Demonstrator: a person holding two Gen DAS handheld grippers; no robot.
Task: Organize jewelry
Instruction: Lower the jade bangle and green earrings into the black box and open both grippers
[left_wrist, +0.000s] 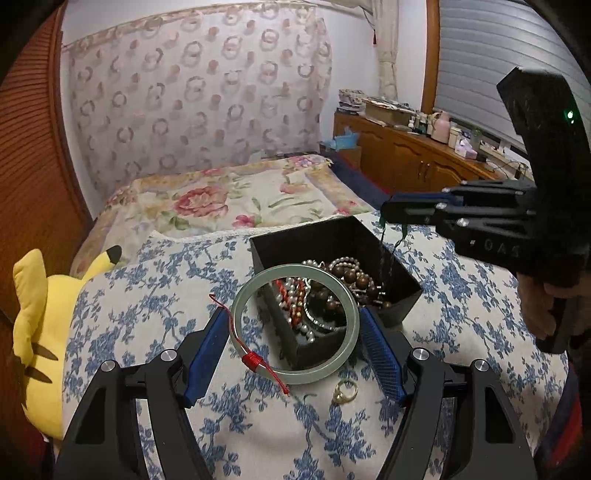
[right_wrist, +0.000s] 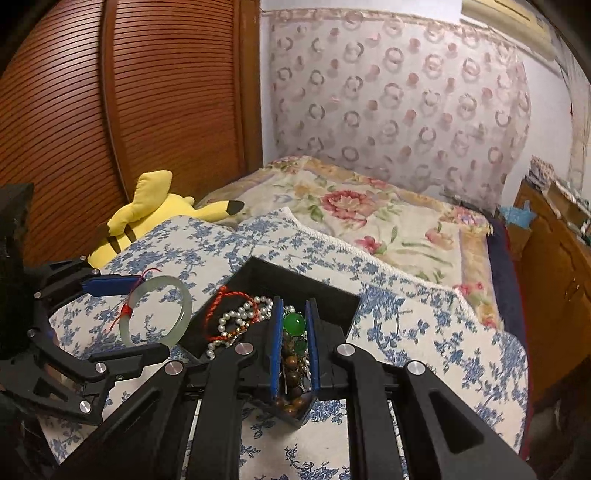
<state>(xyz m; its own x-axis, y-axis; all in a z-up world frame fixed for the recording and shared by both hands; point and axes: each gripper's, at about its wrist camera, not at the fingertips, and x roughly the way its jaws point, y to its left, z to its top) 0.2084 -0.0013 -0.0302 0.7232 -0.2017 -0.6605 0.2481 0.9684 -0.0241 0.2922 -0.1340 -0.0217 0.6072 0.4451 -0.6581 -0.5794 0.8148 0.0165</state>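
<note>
A pale green jade bangle (left_wrist: 295, 376) with a red cord is held between the blue pads of my left gripper (left_wrist: 295, 325), just above the near corner of a black jewelry box (left_wrist: 295, 240). The bangle also shows in the right wrist view (right_wrist: 184, 314). The box holds pearl strands, brown wooden beads (left_wrist: 358, 280) and a red cord bracelet (right_wrist: 225, 310). My right gripper (right_wrist: 294, 314) is nearly shut on a green bead (right_wrist: 294, 324) whose chain hangs into the box (right_wrist: 332, 295). A gold ring (left_wrist: 345, 391) lies on the cloth below the bangle.
The box stands on a blue floral cushion (left_wrist: 147, 314) on a bed. A yellow plush toy (left_wrist: 33, 332) lies at the left. A flowered quilt (left_wrist: 229, 199) lies behind, and a wooden dresser (left_wrist: 406, 155) stands at the right.
</note>
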